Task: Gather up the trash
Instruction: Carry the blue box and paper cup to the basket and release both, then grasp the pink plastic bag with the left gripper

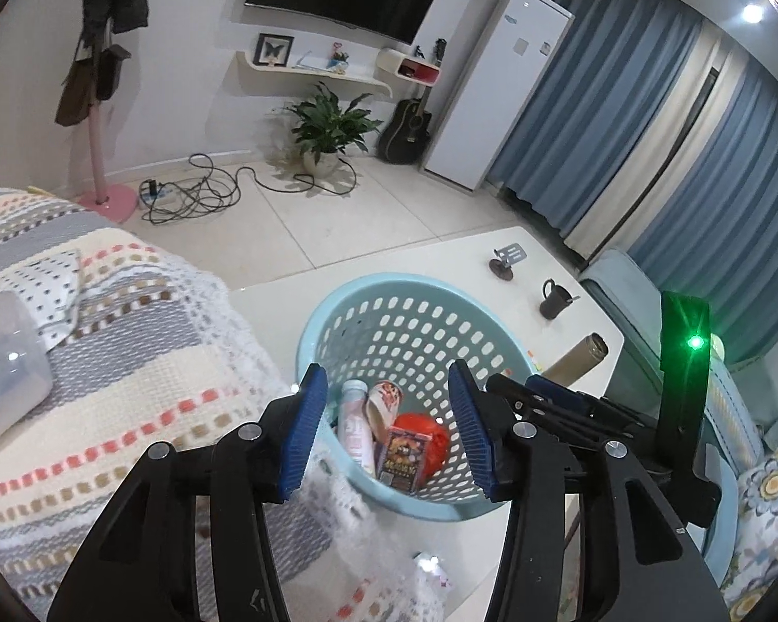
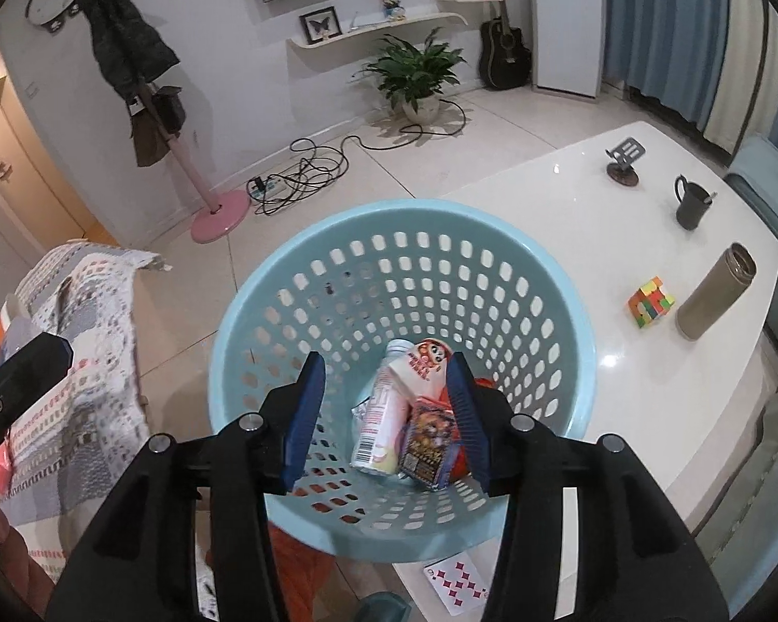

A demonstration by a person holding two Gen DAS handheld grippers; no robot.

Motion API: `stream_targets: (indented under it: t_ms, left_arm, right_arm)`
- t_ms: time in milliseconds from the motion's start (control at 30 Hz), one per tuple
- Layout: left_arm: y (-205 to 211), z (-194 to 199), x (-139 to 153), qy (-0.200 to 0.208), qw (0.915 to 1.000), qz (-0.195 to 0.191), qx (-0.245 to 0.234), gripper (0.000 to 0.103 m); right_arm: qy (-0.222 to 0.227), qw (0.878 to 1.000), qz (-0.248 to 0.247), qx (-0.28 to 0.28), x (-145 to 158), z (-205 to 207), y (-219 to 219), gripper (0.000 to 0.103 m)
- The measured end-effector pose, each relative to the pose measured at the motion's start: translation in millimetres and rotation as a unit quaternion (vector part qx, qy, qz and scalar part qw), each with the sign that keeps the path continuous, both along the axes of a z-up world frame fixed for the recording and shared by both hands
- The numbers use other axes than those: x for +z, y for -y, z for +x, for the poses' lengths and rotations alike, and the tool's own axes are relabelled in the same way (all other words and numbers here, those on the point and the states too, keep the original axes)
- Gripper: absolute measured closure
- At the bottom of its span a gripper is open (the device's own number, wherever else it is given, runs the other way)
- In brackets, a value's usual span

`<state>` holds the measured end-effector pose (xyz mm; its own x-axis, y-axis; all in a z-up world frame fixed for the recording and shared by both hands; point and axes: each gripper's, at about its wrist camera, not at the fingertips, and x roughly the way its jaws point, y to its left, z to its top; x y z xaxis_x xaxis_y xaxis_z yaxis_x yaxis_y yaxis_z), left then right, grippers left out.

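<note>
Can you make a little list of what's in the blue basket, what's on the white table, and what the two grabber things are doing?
Basket: light blue plastic basket with holes, standing at the white table edge
In basket: pink bottle, round snack cup, printed packet, something red
On table: Rubik's cube, thermos, dark mug, phone stand, playing card
Left tool: open, nothing between its pads, over the basket
Right tool: open, empty, over the basket
</note>
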<state>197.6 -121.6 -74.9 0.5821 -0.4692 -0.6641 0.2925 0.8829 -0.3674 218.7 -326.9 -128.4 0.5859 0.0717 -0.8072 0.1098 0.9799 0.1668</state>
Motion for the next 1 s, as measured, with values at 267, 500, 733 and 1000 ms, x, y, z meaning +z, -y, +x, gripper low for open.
stream_targets:
  t_ms: [267,500,733,1000]
  left_arm:
    - [-44.4,-33.6,28.1,0.032,0.9987,-0.013,0.037,0.055]
    - [-111.0,-81.5,47.5,0.064,0.9925,0.000,0.104,0.051]
    - [-187.8,-122.8,38.9,0.067,0.9827,0.030,0.170,0.043]
    - [-251.4,-127.3,2.3,0.016,0.9778,0.036,0.206,0.039]
  right_arm:
    - [0.052,0.998,-0.003,0.047,41.7,-18.2,-42.8,0.058]
    - [0.097,0.989,-0.003,0.111,71.0,-37.9,-105.5,0.058]
    - [0.120,0.979,-0.007,0.163,72.6,-55.1,-174.1,0.058]
    - [0.109,0.969,-0.011,0.221,47.8,-59.4,-253.9,0.066]
